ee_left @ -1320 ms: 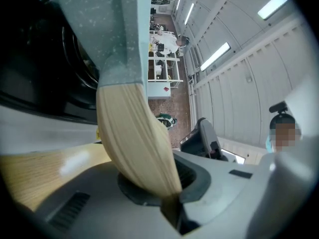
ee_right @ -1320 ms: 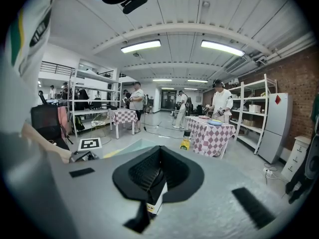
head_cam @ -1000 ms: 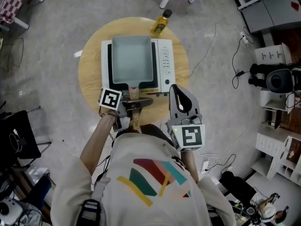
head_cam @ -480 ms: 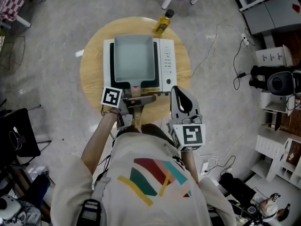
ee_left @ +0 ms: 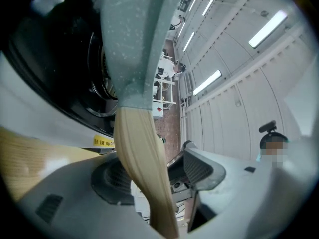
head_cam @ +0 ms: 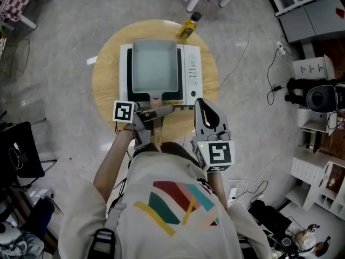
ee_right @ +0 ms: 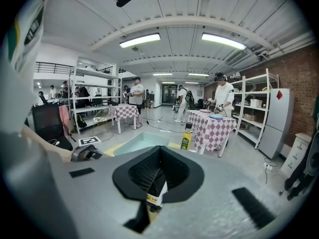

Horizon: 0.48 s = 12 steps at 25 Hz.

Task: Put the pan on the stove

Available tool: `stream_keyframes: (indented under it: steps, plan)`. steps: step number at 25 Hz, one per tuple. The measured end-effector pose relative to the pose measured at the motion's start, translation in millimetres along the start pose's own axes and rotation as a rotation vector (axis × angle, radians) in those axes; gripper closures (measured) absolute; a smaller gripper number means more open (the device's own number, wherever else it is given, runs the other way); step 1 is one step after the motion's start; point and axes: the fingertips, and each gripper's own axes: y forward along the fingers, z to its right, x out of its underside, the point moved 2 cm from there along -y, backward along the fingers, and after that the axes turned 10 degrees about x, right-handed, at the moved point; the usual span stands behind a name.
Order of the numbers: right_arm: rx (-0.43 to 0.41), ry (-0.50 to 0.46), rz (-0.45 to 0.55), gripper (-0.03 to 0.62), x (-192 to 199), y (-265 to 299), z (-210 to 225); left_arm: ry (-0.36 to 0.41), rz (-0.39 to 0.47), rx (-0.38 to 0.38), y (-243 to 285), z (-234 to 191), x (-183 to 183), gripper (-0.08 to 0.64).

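The pan point(head_cam: 154, 69) sits squarely on the stove point(head_cam: 190, 74), which stands at the centre of the round table point(head_cam: 102, 85). Its wooden handle point(head_cam: 156, 128) points to 6 o'clock, out past the stove's edge. The left gripper point(head_cam: 160, 114) is at the handle. Its jaws have just been opening and now stand wide, with the handle between them but not gripped. The right gripper point(head_cam: 207, 112), at 5 o'clock from the pan, is clenched on nothing. A bottle point(head_cam: 188, 27) stands at 1 o'clock, just beyond the stove's corner. Assessment: placement appears complete and the release is in hand. The next move calls for drawing the left gripper back off the handle without nudging the pan.
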Motion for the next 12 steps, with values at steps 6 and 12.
stream_keyframes:
  steps: [6, 12]
  plan:
    - [-0.018, -0.019, 0.008, 0.592, -3.5, 5.3, -3.6, 0.023, 0.034, 0.0, -11.1, 4.2, -0.1, 0.279]
    - [-0.071, -0.109, 0.041, 0.592, -15.7, 12.9, -23.4, 0.041, 0.05, -0.057, -26.1, 3.8, 2.2, 0.279]
